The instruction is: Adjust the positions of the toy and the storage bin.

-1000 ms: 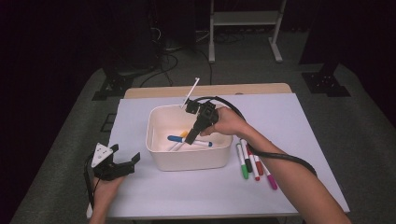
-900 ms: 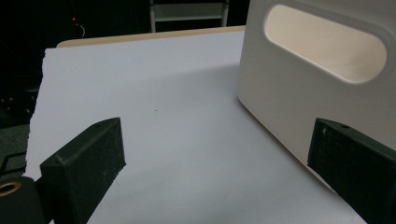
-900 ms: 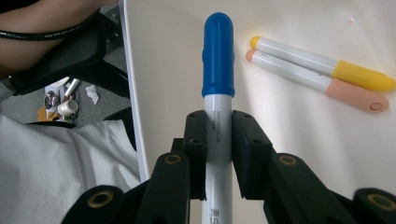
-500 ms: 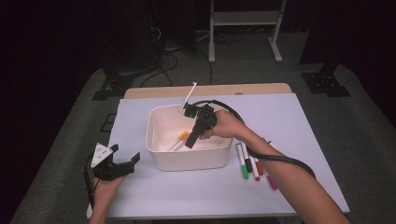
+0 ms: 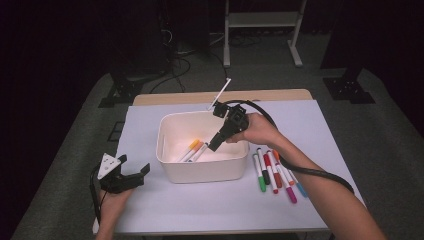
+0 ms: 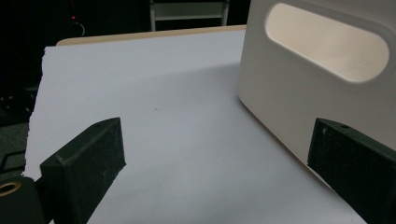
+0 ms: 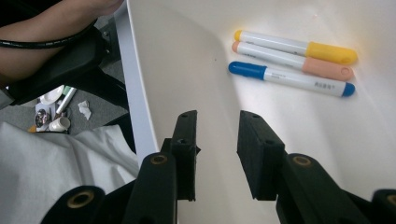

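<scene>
A white bin (image 5: 205, 170) stands mid-table. On its floor lie three markers side by side: yellow (image 7: 299, 46), peach (image 7: 294, 59) and blue (image 7: 289, 78), seen from above as a small cluster (image 5: 194, 149). My right gripper (image 5: 216, 145) hovers tilted over the bin's inside; in its own view (image 7: 217, 135) the jaws have just been opening and nothing sits between them. My left gripper (image 5: 131, 176) rests low on the table left of the bin, jaws wide open (image 6: 219, 140), facing the bin's side with its handle cutout (image 6: 327, 46).
Several loose markers (image 5: 272, 170) lie in a row on the white table cover (image 5: 150, 210), right of the bin and under my right forearm. The right gripper's cable (image 5: 310, 172) runs over them. Dark floor and stand legs surround the table.
The right gripper let go of a marker in the bin and lifted back toward the bin's right side, jaws now parted. Three markers lie together on the bin floor. The left gripper kept still.
</scene>
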A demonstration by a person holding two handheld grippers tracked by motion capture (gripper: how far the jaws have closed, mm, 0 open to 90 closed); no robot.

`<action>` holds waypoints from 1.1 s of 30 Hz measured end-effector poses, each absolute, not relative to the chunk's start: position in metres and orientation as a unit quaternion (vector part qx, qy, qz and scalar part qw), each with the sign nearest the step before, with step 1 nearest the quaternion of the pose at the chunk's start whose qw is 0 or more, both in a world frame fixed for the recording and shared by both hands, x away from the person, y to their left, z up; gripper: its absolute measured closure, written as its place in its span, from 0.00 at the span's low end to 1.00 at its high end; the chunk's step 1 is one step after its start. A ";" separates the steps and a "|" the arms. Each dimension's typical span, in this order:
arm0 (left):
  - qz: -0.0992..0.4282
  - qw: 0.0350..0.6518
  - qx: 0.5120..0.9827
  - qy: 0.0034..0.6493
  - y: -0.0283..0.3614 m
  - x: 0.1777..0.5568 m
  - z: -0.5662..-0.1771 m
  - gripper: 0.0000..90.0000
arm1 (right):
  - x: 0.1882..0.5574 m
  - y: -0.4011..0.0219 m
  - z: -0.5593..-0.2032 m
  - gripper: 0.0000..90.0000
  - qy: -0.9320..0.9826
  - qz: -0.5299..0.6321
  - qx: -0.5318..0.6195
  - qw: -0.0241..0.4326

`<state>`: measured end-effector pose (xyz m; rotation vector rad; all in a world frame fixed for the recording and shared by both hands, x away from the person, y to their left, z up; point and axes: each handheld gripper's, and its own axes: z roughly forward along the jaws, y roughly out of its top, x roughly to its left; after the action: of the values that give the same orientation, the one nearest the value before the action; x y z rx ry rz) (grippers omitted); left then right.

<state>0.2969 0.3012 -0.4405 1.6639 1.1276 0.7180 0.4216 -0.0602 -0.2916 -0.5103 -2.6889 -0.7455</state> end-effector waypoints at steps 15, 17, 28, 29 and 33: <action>0.294 0.482 0.683 0.464 0.302 0.297 -0.441 0.03 | 0.414 -0.113 -0.272 0.72 -0.918 -0.304 -0.212 0.143; 0.295 0.482 0.683 0.464 0.301 0.297 -0.441 0.03 | 0.413 -0.122 -0.271 0.72 -0.916 -0.305 -0.218 0.140; 0.291 0.484 0.683 0.463 0.302 0.297 -0.441 0.03 | 0.406 -0.165 -0.270 0.72 -0.906 -0.319 -0.249 0.126; 0.291 0.484 0.683 0.463 0.302 0.297 -0.441 0.03 | 0.406 -0.169 -0.271 0.72 -0.905 -0.320 -0.250 0.125; 0.293 0.484 0.684 0.462 0.302 0.297 -0.440 0.03 | 0.403 -0.184 -0.278 0.72 -0.901 -0.322 -0.261 0.126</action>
<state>0.2966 0.3016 -0.4405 1.6655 1.1241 0.7126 0.4035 -0.1842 -0.2777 -0.7602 -2.6248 -0.9363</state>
